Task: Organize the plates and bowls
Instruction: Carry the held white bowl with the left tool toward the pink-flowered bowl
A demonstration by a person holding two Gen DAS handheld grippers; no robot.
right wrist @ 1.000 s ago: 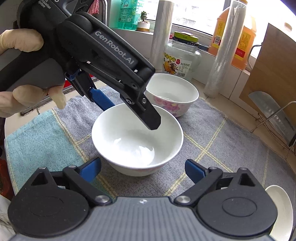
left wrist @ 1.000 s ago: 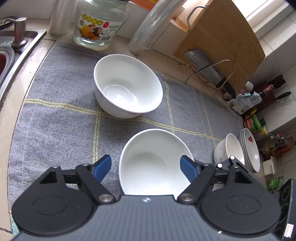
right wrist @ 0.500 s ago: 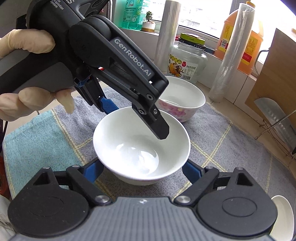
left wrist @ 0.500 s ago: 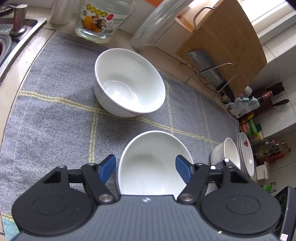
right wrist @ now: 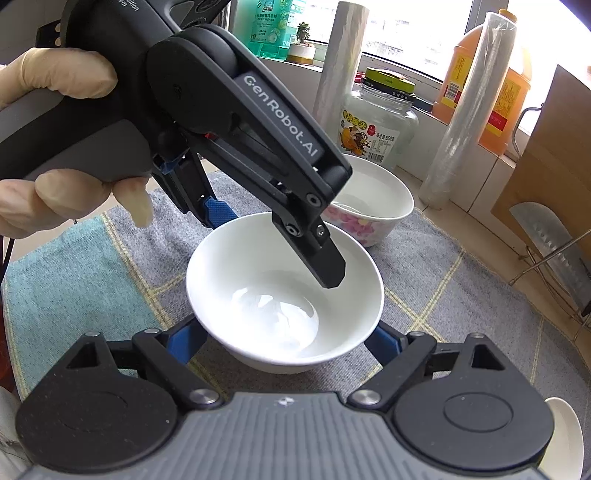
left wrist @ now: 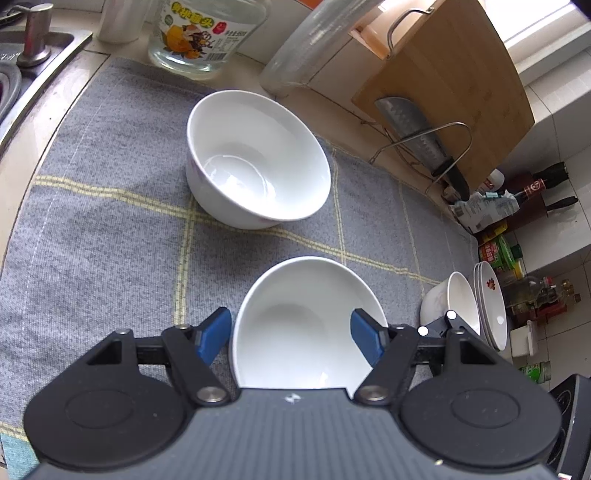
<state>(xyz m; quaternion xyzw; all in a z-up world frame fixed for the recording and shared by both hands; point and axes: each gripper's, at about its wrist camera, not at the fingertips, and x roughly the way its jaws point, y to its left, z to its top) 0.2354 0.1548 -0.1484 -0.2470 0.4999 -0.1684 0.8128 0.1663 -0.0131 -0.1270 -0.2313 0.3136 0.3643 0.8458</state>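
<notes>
A plain white bowl (left wrist: 303, 325) stands on the grey checked towel (left wrist: 92, 240); it also shows in the right wrist view (right wrist: 284, 295). My left gripper (left wrist: 291, 332) straddles this bowl, its blue pads close to the two sides; contact cannot be made out. My right gripper (right wrist: 284, 339) is open around the same bowl from the opposite side, pads apart from the wall. A second white bowl with a pink flower pattern (left wrist: 255, 162) stands behind, also in the right wrist view (right wrist: 369, 210). A small bowl (left wrist: 450, 306) and stacked plates (left wrist: 491, 302) lean at the right.
A glass jar (left wrist: 199, 33), a plastic-wrap roll (left wrist: 306, 48), a cutting board (left wrist: 454, 85) and a cleaver on a wire rack (left wrist: 424, 144) line the back. A sink (left wrist: 22, 74) lies at the left. Bottles (left wrist: 524, 199) stand at the right. An orange jug (right wrist: 495, 88) stands by the window.
Both grippers have moved in on the plain bowl. The left jaws have narrowed from wide open to close beside its rim. The right pads now flank the bowl.
</notes>
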